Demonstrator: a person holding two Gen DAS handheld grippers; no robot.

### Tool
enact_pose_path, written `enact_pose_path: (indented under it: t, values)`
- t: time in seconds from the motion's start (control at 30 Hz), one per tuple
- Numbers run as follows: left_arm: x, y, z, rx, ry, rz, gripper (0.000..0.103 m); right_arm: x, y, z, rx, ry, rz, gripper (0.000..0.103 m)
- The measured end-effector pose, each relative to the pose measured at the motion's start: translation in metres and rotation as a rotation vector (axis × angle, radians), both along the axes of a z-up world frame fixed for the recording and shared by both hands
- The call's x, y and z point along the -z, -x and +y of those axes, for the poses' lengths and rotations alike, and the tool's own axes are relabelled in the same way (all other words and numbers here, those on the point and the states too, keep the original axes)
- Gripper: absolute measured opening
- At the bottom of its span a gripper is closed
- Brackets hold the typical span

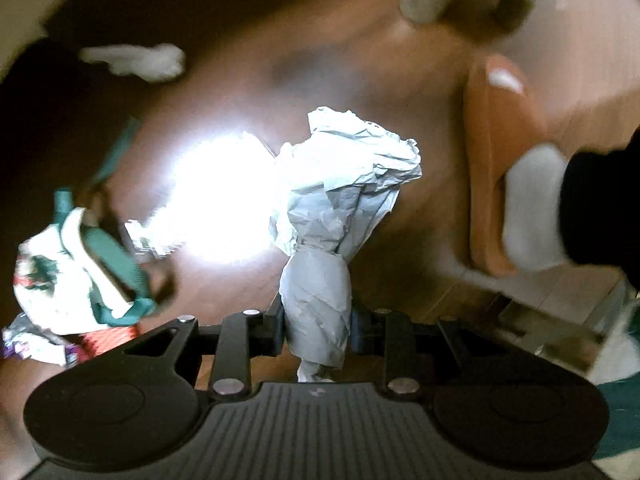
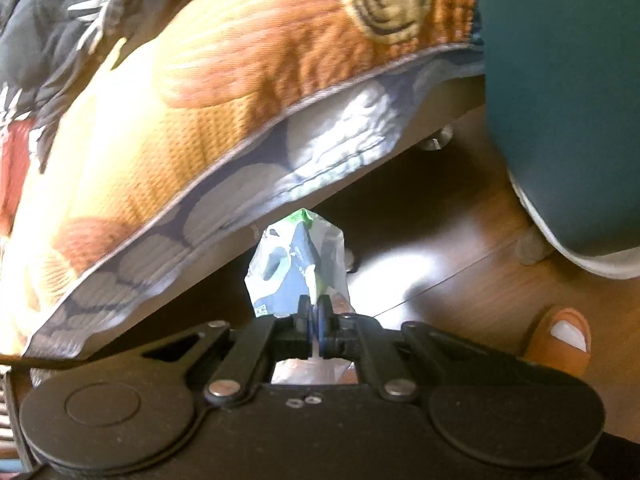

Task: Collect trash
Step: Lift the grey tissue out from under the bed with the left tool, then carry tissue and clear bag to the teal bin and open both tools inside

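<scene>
Overhead, the patterned quilt (image 2: 168, 128) is draping above the right claw (image 2: 316, 320), which is pinching a plastic bag (image 2: 296, 268) nearly fully closed to receive trash, while the left claw (image 1: 316, 320) is squeezing crumpled paper (image 1: 340, 200) above the floor (image 1: 360, 40).

**Layout: floor, two wrist views**

Left wrist: crumpled paper (image 1: 340, 208) sits between left gripper (image 1: 318, 324) jaws, above wooden floor (image 1: 248, 92). Bag (image 1: 80, 276) left, slipper (image 1: 496, 168) right.

Right wrist: wrapper (image 2: 296, 272) sits in right gripper (image 2: 316, 320), quilt (image 2: 168, 120) overhanging left.
</scene>
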State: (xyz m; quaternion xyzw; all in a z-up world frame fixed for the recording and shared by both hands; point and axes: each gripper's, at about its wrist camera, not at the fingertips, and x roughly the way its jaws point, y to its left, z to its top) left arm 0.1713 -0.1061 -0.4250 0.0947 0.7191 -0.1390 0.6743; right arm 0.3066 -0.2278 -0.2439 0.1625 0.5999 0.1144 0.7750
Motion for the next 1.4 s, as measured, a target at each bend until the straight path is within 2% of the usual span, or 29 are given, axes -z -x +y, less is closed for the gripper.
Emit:
enact_pose_path:
  t: [0.1,0.27,0.43,0.57,0.7,0.87,0.97,1.17,1.4]
  values:
    - [-0.035,-0.004,0.011,-0.063,-0.003,-0.045,0.028,-0.012,0.003,-0.002,-0.004,-0.010,-0.052,0.003]
    - [-0.097,-0.008,0.034,-0.148,-0.051,-0.126,0.028,-0.035,0.009,-0.011,0.036,-0.088,-0.101,0.003]
    - [-0.147,0.000,0.057,-0.239,-0.081,-0.199,0.028,-0.078,0.027,-0.020,0.041,-0.184,-0.177,0.003]
    - [-0.183,0.003,0.061,-0.286,-0.087,-0.282,0.028,-0.121,0.042,-0.032,0.039,-0.216,-0.250,0.003]
    - [-0.220,-0.004,0.055,-0.320,-0.069,-0.364,0.028,-0.171,0.058,-0.053,0.027,-0.224,-0.354,0.003]
    - [-0.257,-0.014,0.035,-0.304,-0.036,-0.449,0.028,-0.233,0.069,-0.094,0.047,-0.198,-0.501,0.003]
    - [-0.276,-0.024,0.021,-0.275,-0.019,-0.496,0.029,-0.258,0.071,-0.120,0.062,-0.117,-0.578,0.003]
    - [-0.321,-0.060,-0.018,-0.210,0.056,-0.555,0.029,-0.268,0.055,-0.181,0.164,0.059,-0.617,0.003]
    - [-0.359,-0.119,-0.093,-0.122,0.160,-0.572,0.029,-0.231,0.033,-0.224,0.233,0.161,-0.544,0.003]
